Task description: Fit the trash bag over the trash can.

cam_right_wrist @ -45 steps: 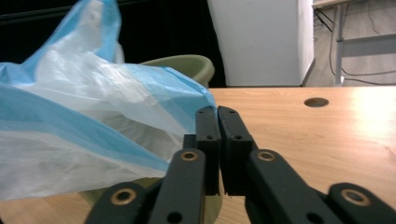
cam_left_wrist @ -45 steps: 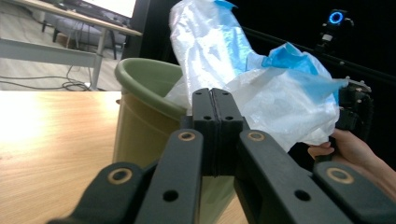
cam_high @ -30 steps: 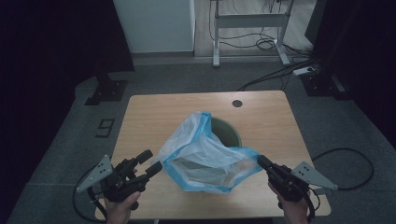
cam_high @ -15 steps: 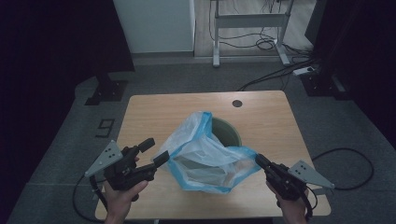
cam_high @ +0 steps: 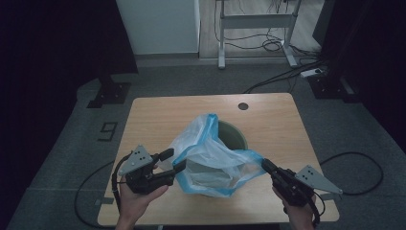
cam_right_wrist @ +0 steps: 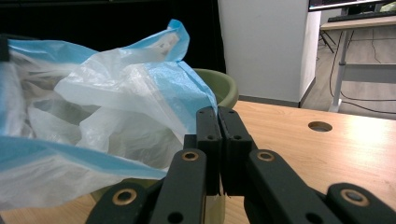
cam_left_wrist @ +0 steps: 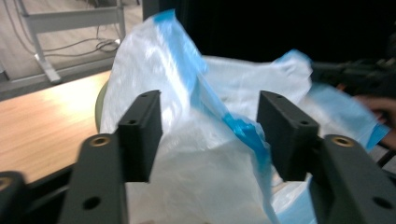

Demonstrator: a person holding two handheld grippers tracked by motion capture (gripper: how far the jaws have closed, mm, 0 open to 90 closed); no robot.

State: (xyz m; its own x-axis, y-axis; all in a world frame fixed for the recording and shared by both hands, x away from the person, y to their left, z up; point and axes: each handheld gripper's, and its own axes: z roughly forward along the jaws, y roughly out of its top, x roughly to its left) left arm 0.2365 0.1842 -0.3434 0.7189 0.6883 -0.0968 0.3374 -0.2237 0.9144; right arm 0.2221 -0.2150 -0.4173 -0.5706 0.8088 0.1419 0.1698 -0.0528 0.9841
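Observation:
A translucent white plastic bag (cam_high: 210,160) with a blue rim is draped over a green bin (cam_high: 235,136) near the middle of the wooden table (cam_high: 158,115). My right gripper (cam_high: 265,163) is shut on the bag's right corner and holds it stretched out sideways. In the right gripper view the closed jaws (cam_right_wrist: 217,113) pinch the blue rim, with the bag (cam_right_wrist: 116,93) and the bin (cam_right_wrist: 219,84) behind. My left gripper (cam_high: 173,160) is at the bag's left rim, open. Its jaws have just been closing. In the left gripper view the gripper (cam_left_wrist: 208,112) straddles the bag (cam_left_wrist: 154,51), and its blue fold lies loose between the pads.
A round cable hole (cam_high: 243,106) sits in the table's far side. The far half and left strip of the tabletop are bare wood. On the floor behind stand a white desk frame (cam_high: 258,21) and loose cables (cam_high: 287,76). Dark curtains flank the room.
My left gripper has moved right and a little up, from beside the bag to its left rim, and its jaws stand narrower. The right gripper and the bag corner have kept still.

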